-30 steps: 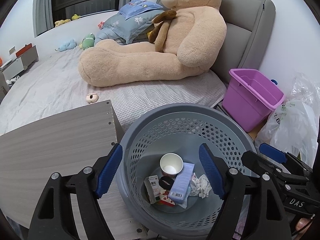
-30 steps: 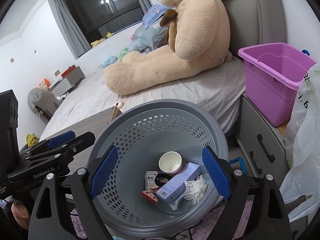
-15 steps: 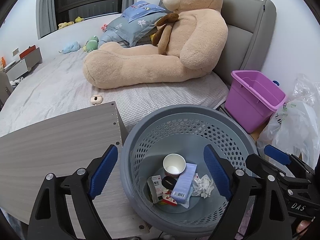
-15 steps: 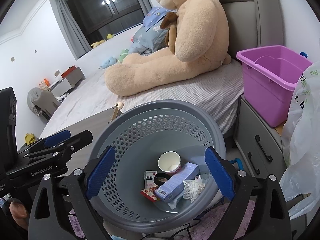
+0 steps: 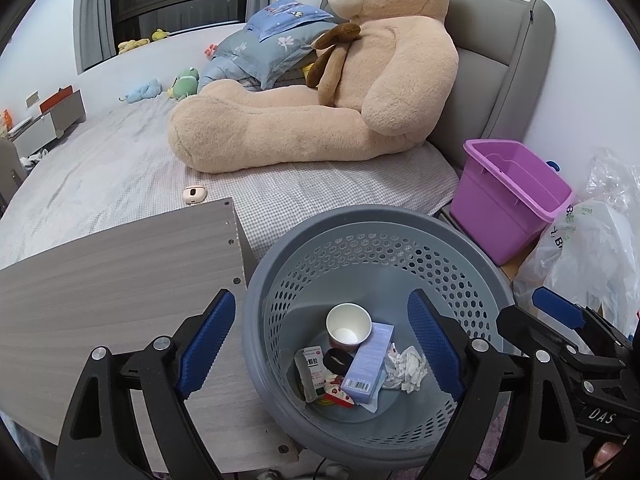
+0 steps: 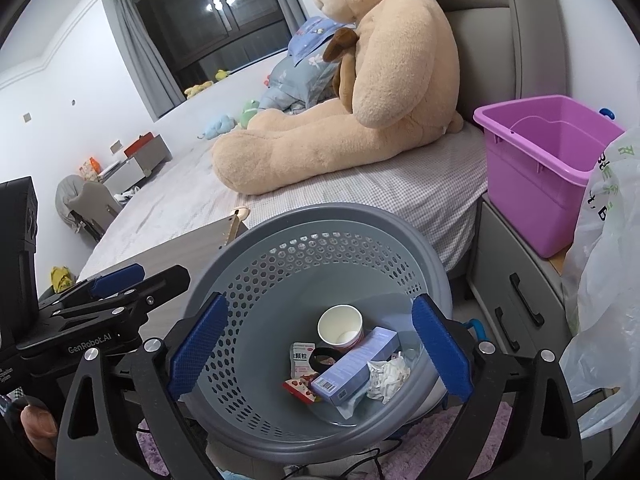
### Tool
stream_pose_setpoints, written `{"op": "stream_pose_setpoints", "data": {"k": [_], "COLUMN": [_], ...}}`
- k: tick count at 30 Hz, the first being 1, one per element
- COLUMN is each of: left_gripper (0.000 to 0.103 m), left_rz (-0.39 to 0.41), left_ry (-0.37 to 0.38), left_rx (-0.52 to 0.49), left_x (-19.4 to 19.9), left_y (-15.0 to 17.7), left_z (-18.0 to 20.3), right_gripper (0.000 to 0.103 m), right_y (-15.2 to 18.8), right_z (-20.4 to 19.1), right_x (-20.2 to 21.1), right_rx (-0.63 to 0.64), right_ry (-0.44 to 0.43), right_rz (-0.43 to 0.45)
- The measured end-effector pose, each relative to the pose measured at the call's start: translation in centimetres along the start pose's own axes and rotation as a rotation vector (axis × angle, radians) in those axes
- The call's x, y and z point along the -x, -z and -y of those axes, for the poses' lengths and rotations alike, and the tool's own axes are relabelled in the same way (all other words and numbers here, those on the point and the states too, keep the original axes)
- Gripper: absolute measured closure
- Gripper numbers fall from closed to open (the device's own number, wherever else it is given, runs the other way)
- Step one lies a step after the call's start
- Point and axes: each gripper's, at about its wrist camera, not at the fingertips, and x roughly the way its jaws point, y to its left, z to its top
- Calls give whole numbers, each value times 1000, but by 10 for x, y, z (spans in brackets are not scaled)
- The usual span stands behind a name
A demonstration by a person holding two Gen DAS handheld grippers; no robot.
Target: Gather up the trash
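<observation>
Left gripper (image 5: 320, 344): jaws wide, just been opening, nothing held; poised above basket.
Right gripper (image 6: 318, 344): jaws wide, just been opening, nothing held; above same basket.
Basket (image 5: 280, 256): grey, perforated, beside the board (image 5: 100, 288) and bed (image 5: 100, 176).
Trash: cup (image 5: 348, 326), box (image 5: 370, 364), crumpled paper (image 5: 406, 366), sachet (image 5: 314, 368) lie on the basket floor.
Bin (image 6: 536, 168): purple, right of bed.
</observation>
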Motion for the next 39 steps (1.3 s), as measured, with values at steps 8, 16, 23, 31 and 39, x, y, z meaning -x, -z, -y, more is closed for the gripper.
{"op": "stream_pose_setpoints", "data": {"k": [8, 16, 23, 31, 39], "left_gripper": [19, 19, 19, 19, 19], "left_rz": [-5, -6, -5, 0, 2], "left_ry": [-12, -13, -20, -31, -31], "left_rx": [9, 13, 14, 10, 7], "left_x": [-2, -3, -4, -3, -2], "left_y": [1, 0, 0, 1, 1], "left_z": [-1, -2, -2, -1, -1], "right_gripper": [11, 11, 11, 11, 11], "right_y": [-2, -2, -2, -3, -2], "right_z": [-1, -1, -1, -2, -3], "right_x": [2, 2, 3, 3, 2], "right_rx": [1, 1, 1, 1, 1], "right_ry": [-1, 0, -1, -1, -2], "right_rz": [0, 2, 3, 3, 4]}}
